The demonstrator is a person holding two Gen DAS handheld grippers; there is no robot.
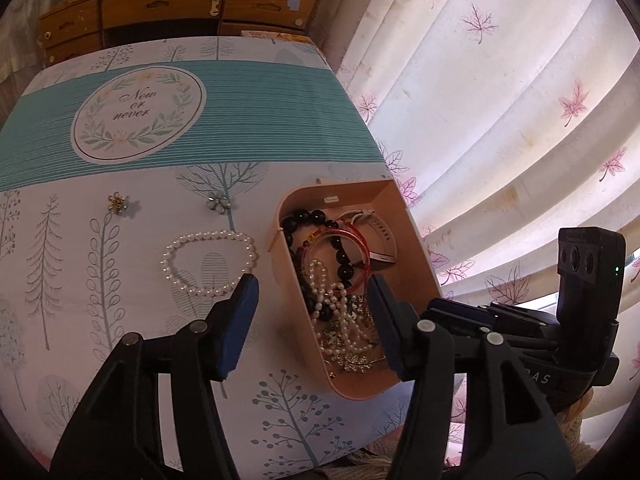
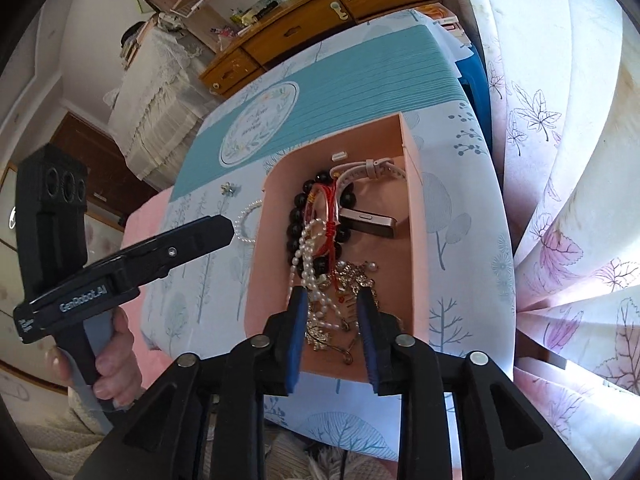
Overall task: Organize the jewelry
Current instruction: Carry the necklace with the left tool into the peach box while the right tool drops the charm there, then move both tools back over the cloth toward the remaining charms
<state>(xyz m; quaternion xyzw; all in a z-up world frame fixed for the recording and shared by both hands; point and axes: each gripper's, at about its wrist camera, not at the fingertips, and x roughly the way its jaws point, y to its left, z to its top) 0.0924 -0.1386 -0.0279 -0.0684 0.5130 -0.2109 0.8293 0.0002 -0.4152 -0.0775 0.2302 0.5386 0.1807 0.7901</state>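
Note:
A pink box [image 1: 416, 248] sits at the table's right edge, holding black beads [image 1: 344, 260], red bangles, pearl strands, a watch [image 1: 380, 236] and gold pieces. On the cloth to its left lie a pearl bracelet [image 1: 208, 264] and two flower brooches [image 1: 117, 204] [image 1: 218, 202]. My left gripper [image 1: 312, 296] is open and empty over the box's left wall. My right gripper [image 2: 332, 308] is open and empty just above the jewelry at the near end of the box [image 2: 412, 184]. The pearl bracelet [image 2: 245, 224] shows partly behind the box's left wall.
A tree-print tablecloth [image 1: 132, 148] with a teal band covers the table. A leaf-print curtain [image 1: 500, 100] hangs right of the table. A wooden dresser [image 1: 168, 8] stands beyond the far edge. The left gripper's body [image 2: 120, 264] crosses the left side of the right wrist view.

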